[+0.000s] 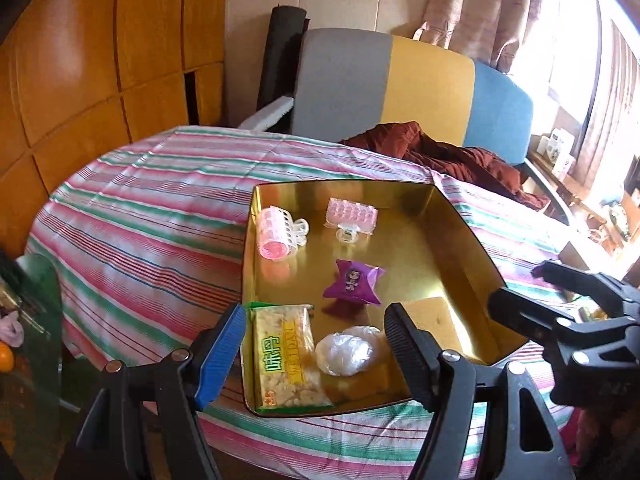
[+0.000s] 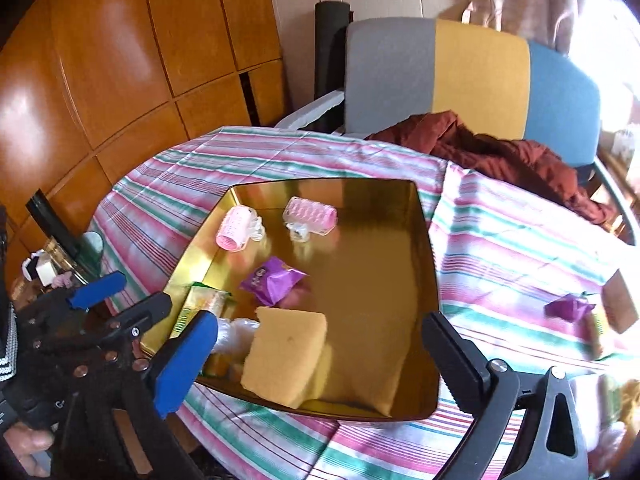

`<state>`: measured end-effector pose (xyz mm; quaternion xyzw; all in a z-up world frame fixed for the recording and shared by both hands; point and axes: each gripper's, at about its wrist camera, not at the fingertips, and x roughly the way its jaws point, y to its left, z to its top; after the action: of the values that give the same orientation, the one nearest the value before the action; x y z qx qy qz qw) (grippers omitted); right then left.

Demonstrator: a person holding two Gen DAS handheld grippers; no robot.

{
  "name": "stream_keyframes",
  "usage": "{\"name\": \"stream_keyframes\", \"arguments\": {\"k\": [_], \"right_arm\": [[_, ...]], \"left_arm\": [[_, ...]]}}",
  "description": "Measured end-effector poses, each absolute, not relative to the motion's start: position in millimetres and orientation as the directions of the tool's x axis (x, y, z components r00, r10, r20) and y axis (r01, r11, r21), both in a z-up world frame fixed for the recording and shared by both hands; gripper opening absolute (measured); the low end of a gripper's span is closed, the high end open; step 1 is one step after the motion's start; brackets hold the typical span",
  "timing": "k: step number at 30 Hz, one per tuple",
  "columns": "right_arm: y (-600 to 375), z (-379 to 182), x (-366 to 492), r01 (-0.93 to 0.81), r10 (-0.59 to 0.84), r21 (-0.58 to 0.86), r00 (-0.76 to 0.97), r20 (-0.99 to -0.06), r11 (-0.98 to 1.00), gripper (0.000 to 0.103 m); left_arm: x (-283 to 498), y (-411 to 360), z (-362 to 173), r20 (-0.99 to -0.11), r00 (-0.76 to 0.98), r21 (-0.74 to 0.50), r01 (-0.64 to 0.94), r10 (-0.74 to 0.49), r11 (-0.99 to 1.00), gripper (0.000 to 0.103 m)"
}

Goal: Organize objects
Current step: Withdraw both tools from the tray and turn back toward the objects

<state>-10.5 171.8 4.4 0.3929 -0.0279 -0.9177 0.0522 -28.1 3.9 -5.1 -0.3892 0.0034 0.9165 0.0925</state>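
**Striped cloth, gold tray half filled**

Striped cloth (image 2: 500, 240) carries the tray (image 2: 424, 248). Both my grippers, left (image 1: 316, 350) and right (image 2: 320, 354), hang spread and empty. One purple packet (image 2: 570, 307) lies outside, right of it: light, crinkly, slippery. I'd pinch its pleated end.

We see a striped cloth (image 1: 152, 216) over the bench, a chair (image 1: 424, 92) in grey, yellow and blue behind it, a dark red garment (image 2: 500, 160) on its seat, wooden wall panels (image 1: 80, 60), patterned curtains (image 1: 480, 4) by a bright window.
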Motion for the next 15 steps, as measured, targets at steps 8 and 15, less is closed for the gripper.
{"name": "stream_keyframes", "arguments": {"k": [8, 15], "right_arm": [[184.0, 4.1, -1.1, 0.029, -0.062, 0.059, -0.694, -0.717, -0.998, 0.103], [205.2, 2.1, 4.9, -0.031, -0.022, 0.06, -0.694, -0.72, -0.998, 0.103]], "left_arm": [[-22.8, 12.2, -3.5, -0.71, -0.689, -0.028, -0.178, 0.145, -0.984, 0.073], [-19.2, 22.7, -2.5, -0.711, -0.682, -0.028, -0.215, 0.171, -0.976, 0.073]]}}
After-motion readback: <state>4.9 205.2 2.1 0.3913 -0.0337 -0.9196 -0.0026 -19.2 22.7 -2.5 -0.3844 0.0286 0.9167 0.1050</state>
